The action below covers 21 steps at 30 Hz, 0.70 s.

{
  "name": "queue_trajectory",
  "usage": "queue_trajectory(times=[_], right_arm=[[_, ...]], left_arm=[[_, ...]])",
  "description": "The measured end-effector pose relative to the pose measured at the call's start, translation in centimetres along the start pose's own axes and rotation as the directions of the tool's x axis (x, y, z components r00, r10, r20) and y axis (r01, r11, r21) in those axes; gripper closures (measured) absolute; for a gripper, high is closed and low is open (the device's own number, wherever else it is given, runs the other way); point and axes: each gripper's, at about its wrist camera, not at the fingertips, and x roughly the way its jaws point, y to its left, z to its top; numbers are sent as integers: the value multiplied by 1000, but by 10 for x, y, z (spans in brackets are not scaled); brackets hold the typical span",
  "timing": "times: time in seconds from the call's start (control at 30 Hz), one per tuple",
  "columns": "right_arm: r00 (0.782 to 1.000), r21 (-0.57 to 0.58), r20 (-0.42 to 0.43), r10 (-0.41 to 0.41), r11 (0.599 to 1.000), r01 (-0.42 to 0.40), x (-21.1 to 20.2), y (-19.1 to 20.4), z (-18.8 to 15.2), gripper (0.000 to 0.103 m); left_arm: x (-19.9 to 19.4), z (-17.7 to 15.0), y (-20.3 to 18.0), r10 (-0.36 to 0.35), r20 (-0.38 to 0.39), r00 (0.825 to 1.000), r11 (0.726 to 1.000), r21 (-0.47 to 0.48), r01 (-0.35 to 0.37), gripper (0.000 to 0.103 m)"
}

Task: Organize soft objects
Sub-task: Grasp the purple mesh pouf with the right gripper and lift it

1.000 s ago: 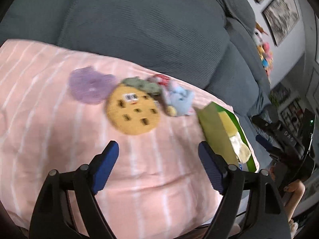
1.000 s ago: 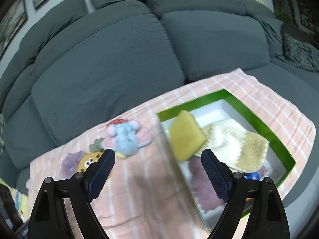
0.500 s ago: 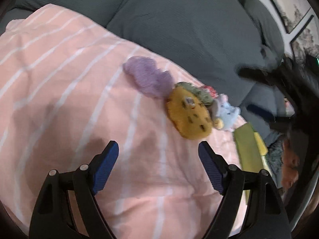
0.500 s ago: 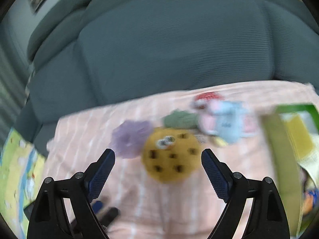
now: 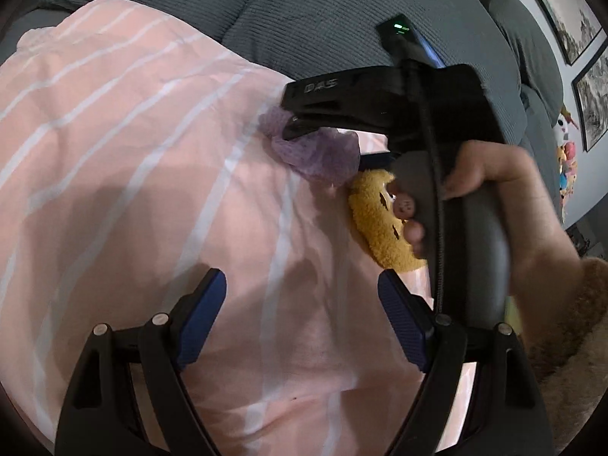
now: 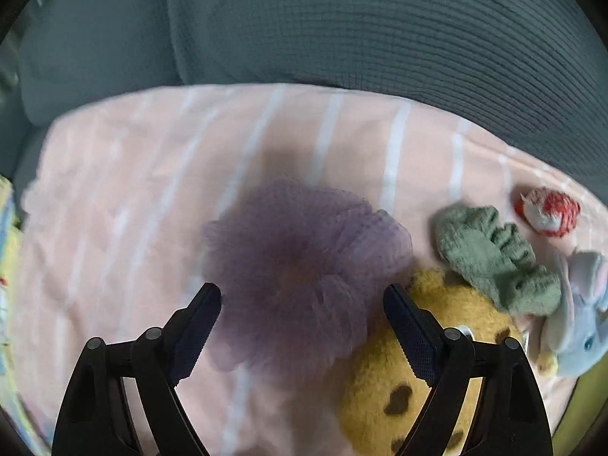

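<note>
Five soft toys lie on one pink striped blanket [image 6: 114, 197]: one purple mesh puff [image 6: 304, 266] between the closing, not yet touching right tongs [image 6: 302, 323], one yellow cookie plush [image 6: 399, 391], one green scrunchie [image 6: 490, 258], one red ball [image 6: 547, 211], one blue elephant [image 6: 581, 323] to their right. The left tongs [image 5: 302, 315] hang apart, empty.

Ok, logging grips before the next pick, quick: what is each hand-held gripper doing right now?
Left hand-held gripper: open, empty, over the pink blanket.
Right hand-held gripper: open, jaws closing around the purple scrunchie, not yet pressing it.

Grey sofa [image 6: 380, 30], framed pics [image 5: 562, 11] on wall
</note>
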Motion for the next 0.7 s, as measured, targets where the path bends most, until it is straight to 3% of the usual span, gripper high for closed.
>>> queue_trajectory(times=[0.03, 0.1, 0.2, 0.3, 0.4, 0.47, 0.57, 0.7], right_arm=[[1000, -11, 7, -4, 1000, 5, 2, 2, -1, 21], [1000, -22, 2, 12, 1000, -12, 7, 3, -5, 53], [1000, -13, 9, 27, 1000, -27, 3, -3, -9, 82], [994, 24, 48, 98, 995, -99, -21, -16, -14, 84], [989, 24, 123, 77, 996, -81, -59, -26, -25, 84], [981, 8, 186, 53, 998, -55, -95, -34, -47, 84], [968, 4, 234, 87, 996, -91, -129, -53, -76, 84], [975, 47, 216, 55, 997, -67, -140, -73, -123, 84]], left_arm=[[1, 0, -1, 0, -8, 1000, 1000, 7, 0, 22], [1, 0, -2, 2, -11, 1000, 1000, 10, -1, 22], [2, 0, -2, 2, -21, 1000, 1000, 7, -1, 22], [2, -2, -3, -6, -20, 1000, 1000, 11, 6, 22], [5, -3, -6, -3, -24, 1000, 1000, 24, 3, 22], [5, -5, -8, 2, -29, 1000, 999, 36, -1, 22], [4, -6, -12, 6, -17, 1000, 998, 58, -5, 22], [7, -6, -12, 11, -23, 1000, 998, 63, -10, 22]])
